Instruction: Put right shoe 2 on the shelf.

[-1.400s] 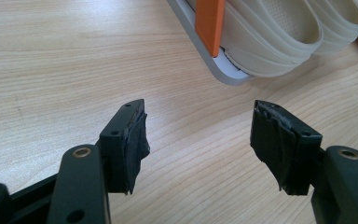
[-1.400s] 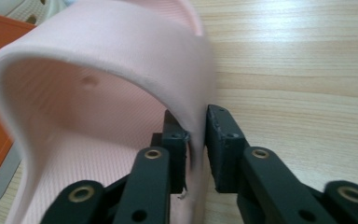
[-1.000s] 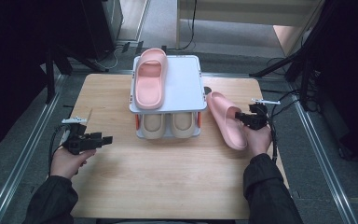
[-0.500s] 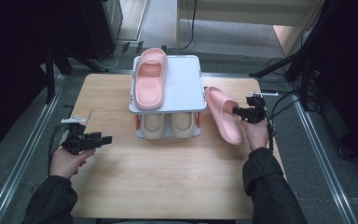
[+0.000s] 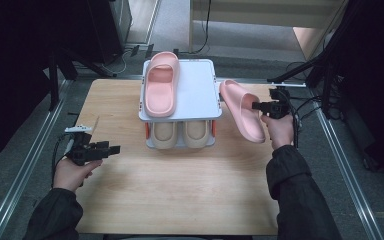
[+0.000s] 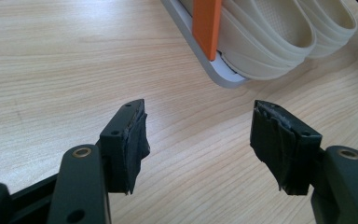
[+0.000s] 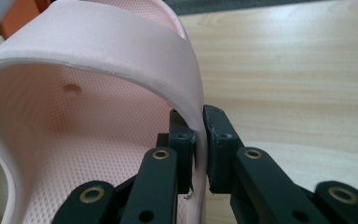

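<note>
Pink slipper (image 5: 243, 111) hung tilted just right of the two-tier rack (image 5: 200, 90), its strap pinched between the jaws of our right gripper (image 7: 198, 140), likely to join its mate (image 5: 161, 82) on the top shelf. Beige slippers (image 5: 181, 133) filled the lower tier. Our left gripper (image 6: 199, 140) waited low over the counter (image 5: 180, 190), jaws apart and empty, leaving the rack front clear.

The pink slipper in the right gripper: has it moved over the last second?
Yes. The pink slipper, clamped in the right gripper, has risen and shifted toward the white rack; its far end now sits beside the rack's top shelf.
</note>
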A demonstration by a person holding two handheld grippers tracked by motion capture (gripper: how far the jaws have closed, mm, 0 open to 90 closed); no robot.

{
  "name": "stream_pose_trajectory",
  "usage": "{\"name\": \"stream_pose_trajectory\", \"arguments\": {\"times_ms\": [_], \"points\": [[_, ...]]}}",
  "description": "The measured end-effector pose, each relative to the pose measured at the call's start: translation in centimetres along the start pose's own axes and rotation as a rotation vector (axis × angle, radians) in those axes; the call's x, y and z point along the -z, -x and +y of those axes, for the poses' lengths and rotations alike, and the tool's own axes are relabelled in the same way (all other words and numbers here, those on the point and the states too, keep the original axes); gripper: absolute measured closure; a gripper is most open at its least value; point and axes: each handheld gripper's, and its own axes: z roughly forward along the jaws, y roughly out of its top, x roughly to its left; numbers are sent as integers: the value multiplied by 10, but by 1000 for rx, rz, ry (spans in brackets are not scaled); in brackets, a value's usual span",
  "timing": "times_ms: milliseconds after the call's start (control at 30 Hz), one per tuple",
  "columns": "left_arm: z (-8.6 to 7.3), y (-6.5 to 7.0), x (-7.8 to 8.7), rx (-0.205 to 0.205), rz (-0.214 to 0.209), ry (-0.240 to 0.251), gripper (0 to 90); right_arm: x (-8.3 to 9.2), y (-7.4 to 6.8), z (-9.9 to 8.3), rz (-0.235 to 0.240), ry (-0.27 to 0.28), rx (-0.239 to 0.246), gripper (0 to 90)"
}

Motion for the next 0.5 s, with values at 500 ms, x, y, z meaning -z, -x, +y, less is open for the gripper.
{"name": "stream_pose_trajectory", "arguments": {"times_ms": [500], "points": [[1, 3, 3, -6, -10, 7, 377, 28, -37, 59, -16, 38, 60, 825]]}}
